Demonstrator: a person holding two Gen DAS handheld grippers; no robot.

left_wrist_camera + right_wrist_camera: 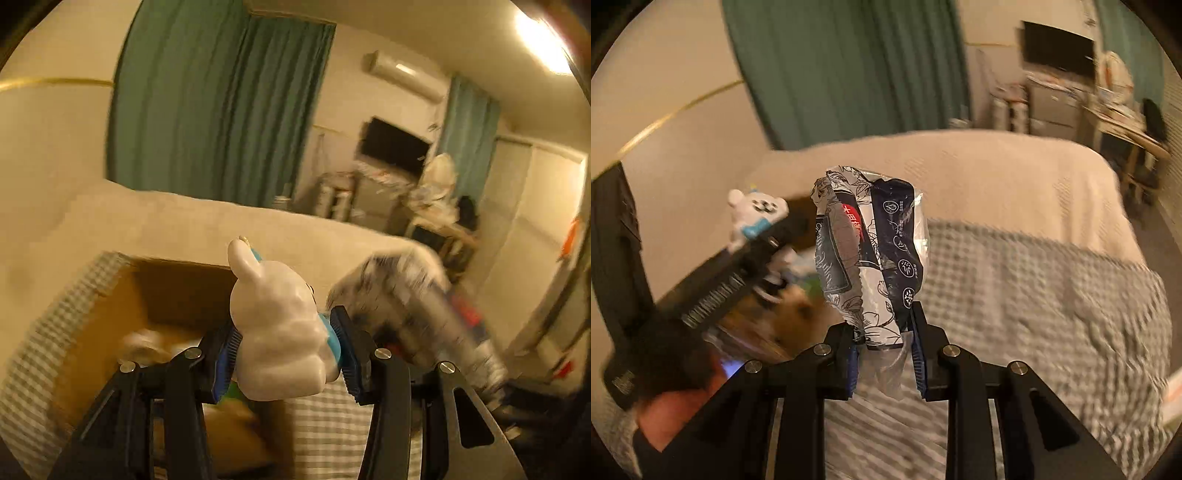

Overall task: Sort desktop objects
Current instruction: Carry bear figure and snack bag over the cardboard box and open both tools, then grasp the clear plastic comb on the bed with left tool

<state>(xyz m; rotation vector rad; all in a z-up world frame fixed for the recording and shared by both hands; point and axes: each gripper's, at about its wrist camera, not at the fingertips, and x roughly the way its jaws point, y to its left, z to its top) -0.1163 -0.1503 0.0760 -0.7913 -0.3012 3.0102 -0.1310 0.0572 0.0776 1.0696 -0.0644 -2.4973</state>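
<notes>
Right now, from the left wrist view, the left hand-held gripper [286,349] is closed round a white bear figurine [280,332] with a blue collar, its blue pads pressing the figure's flanks, ears pointing up. Below and behind it sits an open cardboard box [173,291] resting on a checked bedspread [325,424], with a few blurred items already inside; the figurine hangs above the box's near right corner. To the right a blurred patterned packet [402,291] is passing in the air.

From the right wrist view, the right hand-held gripper [882,354] is pinched shut on the bottom end of that crumpled tissue packet [871,254], black-and-white floral print with a red label, standing upright above the bedspread's [1034,288] left side, the box hardly visible behind the left gripper. The other gripper crosses at left, the bear [753,218] at its tip.

My worry: the glossy figurine is rounded and could slip or twist out if the pinch loosens before it is over the box. The soft packet is held only by its thin end, so it may flop or slide free, and the two hands, close together, could knock one another.
</notes>
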